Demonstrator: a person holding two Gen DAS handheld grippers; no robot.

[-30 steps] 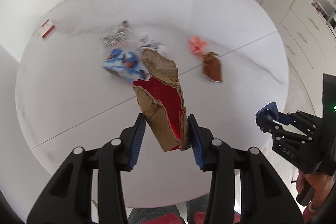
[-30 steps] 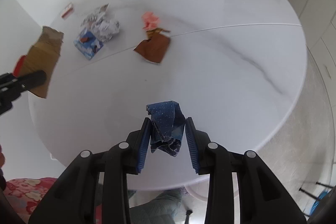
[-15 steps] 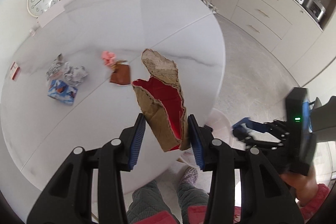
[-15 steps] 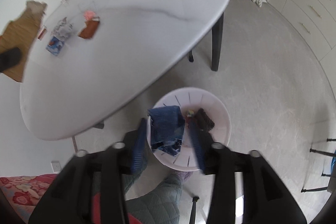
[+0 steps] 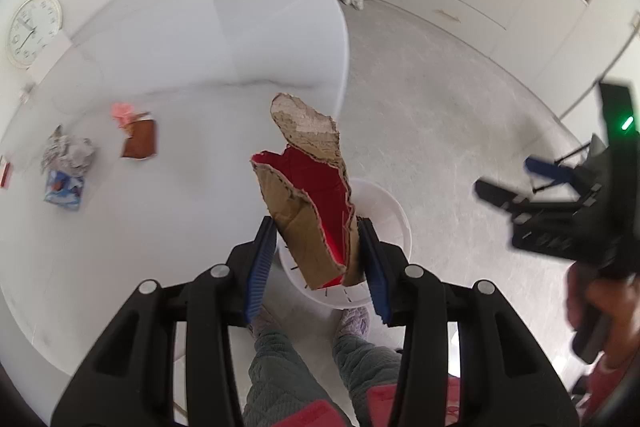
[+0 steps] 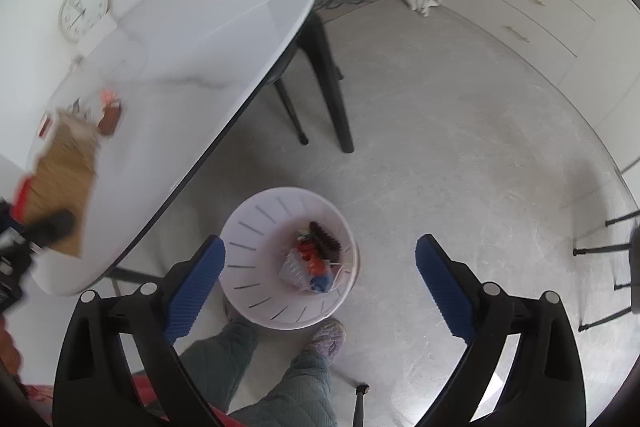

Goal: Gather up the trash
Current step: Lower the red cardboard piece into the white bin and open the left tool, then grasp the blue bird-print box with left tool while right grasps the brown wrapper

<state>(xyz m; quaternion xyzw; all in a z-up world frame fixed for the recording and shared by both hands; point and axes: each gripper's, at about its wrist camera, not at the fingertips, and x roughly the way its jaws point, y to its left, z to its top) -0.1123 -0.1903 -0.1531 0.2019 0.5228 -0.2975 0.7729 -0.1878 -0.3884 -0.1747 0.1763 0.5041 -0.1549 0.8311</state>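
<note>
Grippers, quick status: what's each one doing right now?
Left gripper: shut on the torn cardboard piece, above the white bin.
Right gripper: open, nothing between the jaws, which have just been opening.

One bin [image 6: 256, 227], one torn cardboard piece [image 5: 310, 195], perhaps four scraps on one table [image 5: 200, 27].
</note>
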